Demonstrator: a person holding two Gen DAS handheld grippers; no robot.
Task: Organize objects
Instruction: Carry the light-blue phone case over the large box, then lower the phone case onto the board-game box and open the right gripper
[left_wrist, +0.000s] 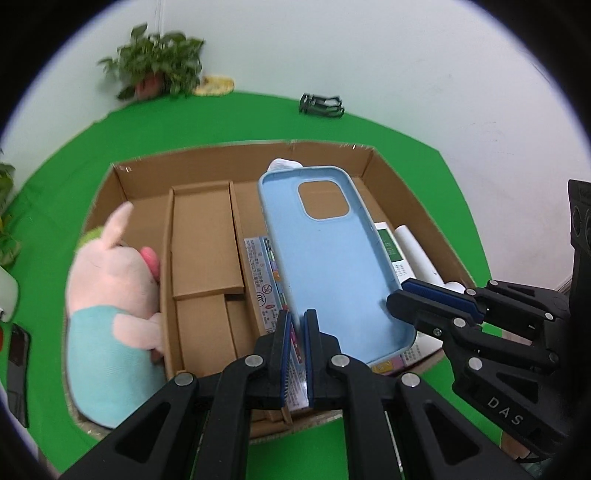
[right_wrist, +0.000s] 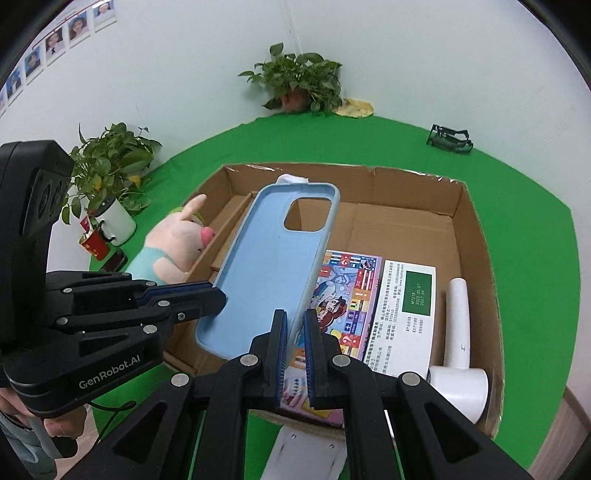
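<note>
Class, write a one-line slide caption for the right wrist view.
Both claws grip a blue phone case above an open cardboard box.

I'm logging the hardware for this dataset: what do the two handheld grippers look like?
Both are matte black plastic with silver rivets, triangular cut-outs and ribbed blue finger pads. The left gripper carries white "GenRobot.AI" lettering; the right gripper reads "DAS". Each has a boxy black camera housing.

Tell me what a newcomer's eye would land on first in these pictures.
The light blue phone case stands out first: held up over the open cardboard box, pinched at its edges by both the left gripper and the right gripper. Next comes the pink plush toy in the box's left compartment. To the right, a colourful game box and a white hair dryer lie on the box floor.
</note>
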